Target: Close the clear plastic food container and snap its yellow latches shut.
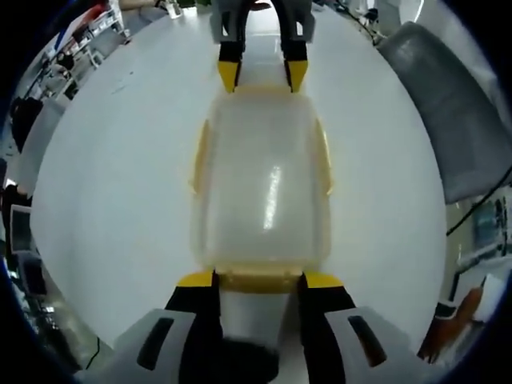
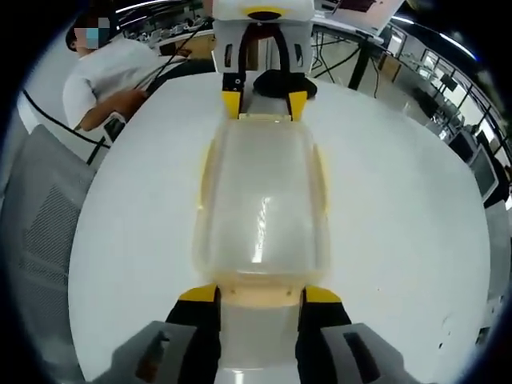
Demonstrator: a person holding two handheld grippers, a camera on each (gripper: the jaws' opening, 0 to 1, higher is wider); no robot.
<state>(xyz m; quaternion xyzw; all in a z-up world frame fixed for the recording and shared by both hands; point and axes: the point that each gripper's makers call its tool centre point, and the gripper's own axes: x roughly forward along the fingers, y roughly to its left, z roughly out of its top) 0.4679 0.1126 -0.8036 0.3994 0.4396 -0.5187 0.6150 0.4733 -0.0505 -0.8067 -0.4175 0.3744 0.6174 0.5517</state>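
Observation:
A clear plastic food container (image 1: 262, 188) (image 2: 262, 204) lies with its lid on in the middle of a white round table (image 1: 112, 184) (image 2: 400, 208). Yellow latches run along its long sides (image 1: 198, 160) (image 2: 320, 172) and both ends. My left gripper (image 1: 260, 280) (image 2: 264, 104) is open, its yellow tips straddling the end latch (image 1: 256, 282) at one end. At the opposite end my right gripper (image 2: 260, 294) (image 1: 262, 76) is open too, its tips either side of that end's latch (image 2: 260, 296). The two grippers face each other across the container.
A grey mesh chair (image 1: 448, 112) (image 2: 36, 224) stands at the table's edge. A person in a white shirt (image 2: 112, 80) sits at the table behind the left gripper. Desks with cables and equipment (image 1: 80, 40) ring the room.

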